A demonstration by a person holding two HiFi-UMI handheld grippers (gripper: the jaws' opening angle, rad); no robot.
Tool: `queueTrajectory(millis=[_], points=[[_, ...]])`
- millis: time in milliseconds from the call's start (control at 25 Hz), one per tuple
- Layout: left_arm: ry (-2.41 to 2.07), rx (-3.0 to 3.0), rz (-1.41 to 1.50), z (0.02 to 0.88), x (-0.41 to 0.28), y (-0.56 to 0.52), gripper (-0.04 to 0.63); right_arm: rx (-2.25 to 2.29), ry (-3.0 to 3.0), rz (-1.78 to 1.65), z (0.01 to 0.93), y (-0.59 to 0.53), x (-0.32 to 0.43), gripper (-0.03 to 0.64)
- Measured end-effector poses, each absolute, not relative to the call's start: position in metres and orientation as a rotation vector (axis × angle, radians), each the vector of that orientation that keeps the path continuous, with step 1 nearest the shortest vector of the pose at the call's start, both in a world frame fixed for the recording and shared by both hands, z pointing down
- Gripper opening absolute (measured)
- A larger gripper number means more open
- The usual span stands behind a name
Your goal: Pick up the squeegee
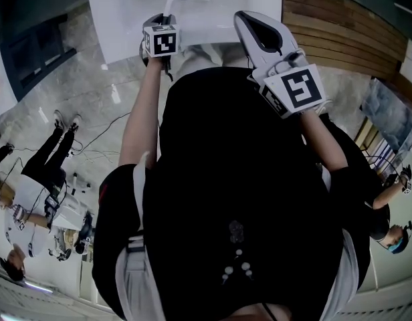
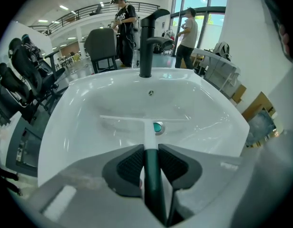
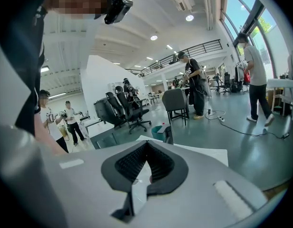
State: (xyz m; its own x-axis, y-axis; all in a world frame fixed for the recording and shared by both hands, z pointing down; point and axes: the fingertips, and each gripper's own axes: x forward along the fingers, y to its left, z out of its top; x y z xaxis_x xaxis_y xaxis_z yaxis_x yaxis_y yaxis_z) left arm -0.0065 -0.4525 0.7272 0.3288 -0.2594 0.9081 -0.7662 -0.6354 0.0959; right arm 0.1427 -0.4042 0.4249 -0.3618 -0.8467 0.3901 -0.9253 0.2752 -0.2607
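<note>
Left gripper: clamped on the squeegee's dark green handle, 1 ribbed pad on each side, pointing steeply down into the basin.
Squeegee: at 12 o'clock from that gripper; its white neck runs to a thin blade lying crosswise low in the basin. Whether the blade rests on the porcelain or hangs just above it I cannot tell.
Washbasin: white and glossy, with a teal drain plug just beside the neck at 1 o'clock and a black faucet on the back rim at 12 o'clock.
Right gripper: pad tips together with nothing between them, held off at 3 o'clock, well apart from the squeegee and aimed out at the room.
Step in hand: the grasp looks made, so the lift comes next.
Doing it well: keep the pads squeezed hard, since the smooth handle could twist. Raise it straight up and keep the blade level so its 2 ends clear the basin walls. Stay short of the faucet.
</note>
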Motion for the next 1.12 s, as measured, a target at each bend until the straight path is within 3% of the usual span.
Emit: queueTrajectory(millis=[1120], points=[[-1.128, 2.359, 0.779, 0.572, -0.054, -0.434, 0.106, 1.649, -2.440, 0.592, 0.408, -0.363, 0.069, 0.002]])
